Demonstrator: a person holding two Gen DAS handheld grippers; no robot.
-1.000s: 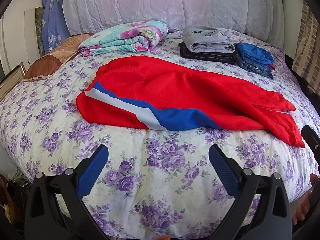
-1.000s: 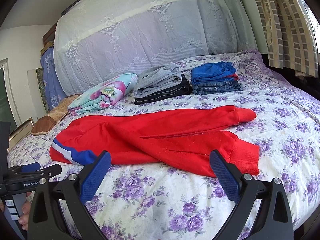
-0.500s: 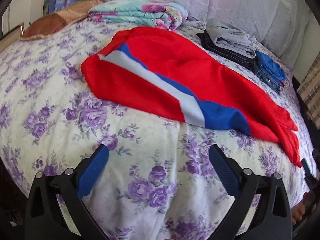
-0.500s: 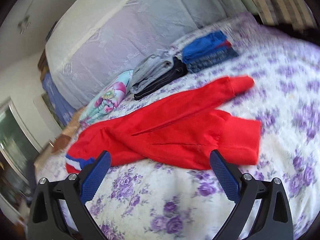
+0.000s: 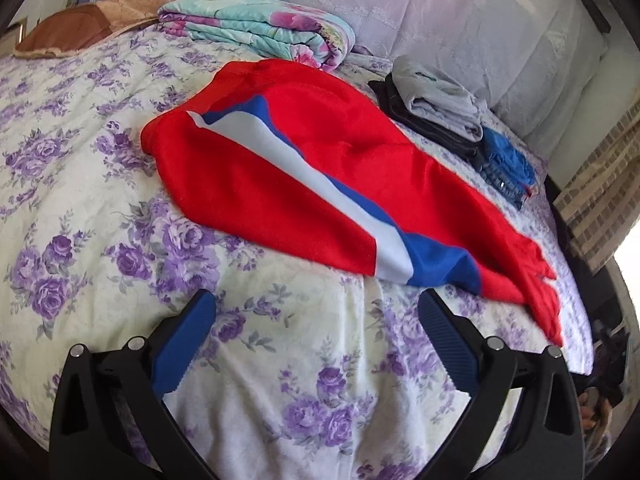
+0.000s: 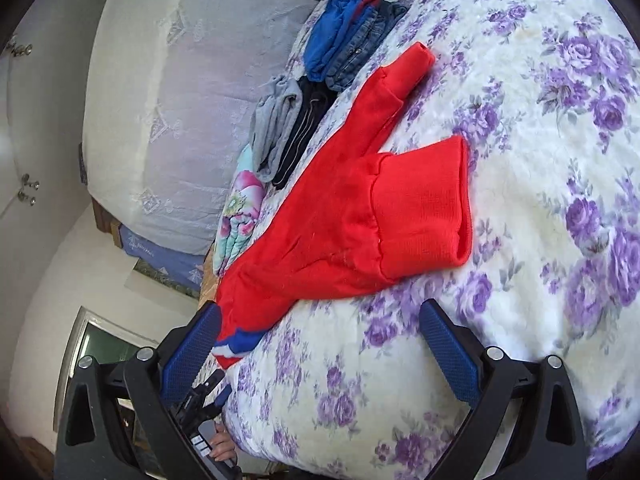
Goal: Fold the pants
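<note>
Red pants (image 5: 320,168) with a white and blue stripe lie spread across the floral bed. In the left wrist view the waist end is nearest. My left gripper (image 5: 316,340) is open and empty, over the bedspread just short of the pants' near edge. In the right wrist view, rolled steeply sideways, the pants (image 6: 352,208) show their two ribbed cuffs. My right gripper (image 6: 320,344) is open and empty, just short of the nearer leg. The left gripper's body shows at the bottom left of that view.
The bedspread (image 5: 100,208) has purple flowers. Behind the pants lie a folded floral blanket (image 5: 256,28), a grey and black clothes stack (image 5: 436,104) and a blue denim stack (image 5: 504,164). A brown pillow (image 5: 80,28) lies back left. A large white cover (image 6: 180,92) stands behind.
Both grippers have moved closer to the bed and the pants. The right wrist view has rolled steeply sideways. The pants have not moved. Both grippers stay open.
</note>
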